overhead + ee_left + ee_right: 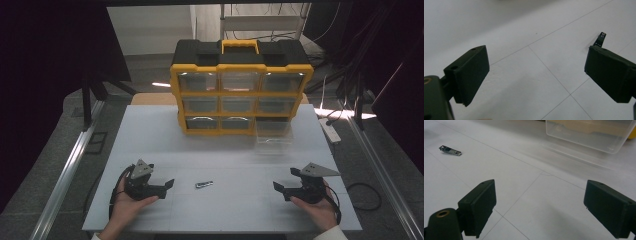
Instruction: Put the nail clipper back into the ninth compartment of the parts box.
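Note:
A small metal nail clipper (204, 184) lies flat on the white table (220, 160), between the two grippers. My left gripper (165, 186) rests in a hand at the near left, jaws wide open and empty, pointing right toward the clipper. In the left gripper view (536, 62) the clipper (600, 39) peeks out just beyond the right jaw. My right gripper (283, 181) sits at the near right, open and empty, pointing left. From the right gripper view (539, 195) the clipper (450, 150) lies far off to the upper left.
A yellow and black organizer (241, 85) with clear drawers stands at the back middle of the table. One clear drawer (273, 136) (589, 132) is pulled out at its bottom right. A power strip (331, 131) lies off the right edge.

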